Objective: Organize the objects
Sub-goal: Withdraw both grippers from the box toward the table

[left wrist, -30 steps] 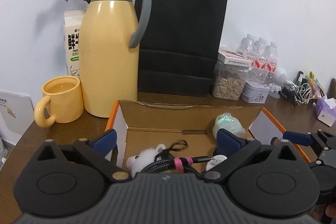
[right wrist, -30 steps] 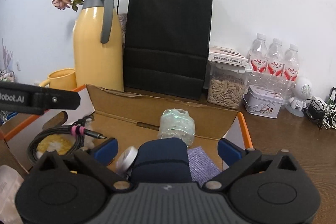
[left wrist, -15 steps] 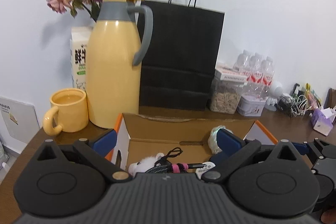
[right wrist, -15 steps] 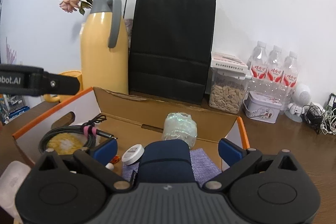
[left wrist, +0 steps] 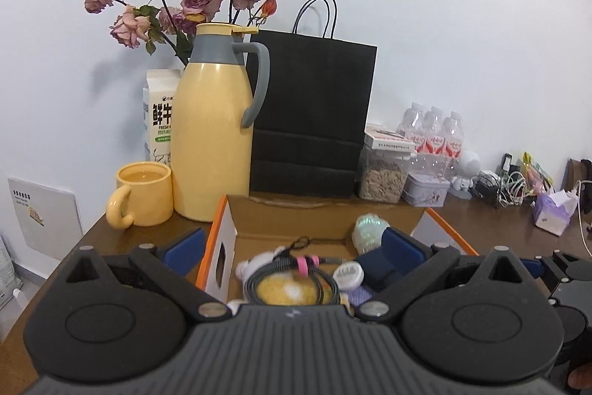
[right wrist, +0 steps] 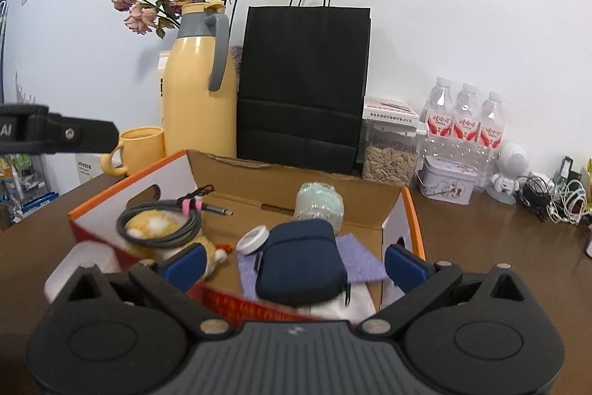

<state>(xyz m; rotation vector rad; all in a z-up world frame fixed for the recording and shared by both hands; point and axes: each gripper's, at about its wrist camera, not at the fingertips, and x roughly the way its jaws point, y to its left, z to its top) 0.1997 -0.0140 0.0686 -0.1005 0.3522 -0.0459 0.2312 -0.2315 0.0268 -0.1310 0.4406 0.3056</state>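
An open cardboard box point(left wrist: 325, 221) with orange edges sits on the brown table. Inside lie a coiled black cable point(left wrist: 292, 274) with a pink tie on a yellow plush toy point(left wrist: 285, 291), a white round tin point(right wrist: 253, 239), a navy pouch point(right wrist: 301, 261) on a purple cloth point(right wrist: 362, 258), and a shiny wrapped bundle point(right wrist: 318, 202). My left gripper point(left wrist: 292, 247) hovers open over the box's left part, holding nothing. My right gripper point(right wrist: 296, 263) is open above the pouch, also holding nothing.
Behind the box stand a yellow thermos jug point(left wrist: 211, 143), a yellow mug point(left wrist: 142, 193), a milk carton with dried roses, a black paper bag point(left wrist: 310, 113), a seed jar point(left wrist: 383, 178), water bottles point(right wrist: 462, 121) and a small tin. Tangled cables point(right wrist: 555, 198) lie at the right.
Both grippers have risen and drawn back from the box, so more of its contents and front wall show. Both stay open.
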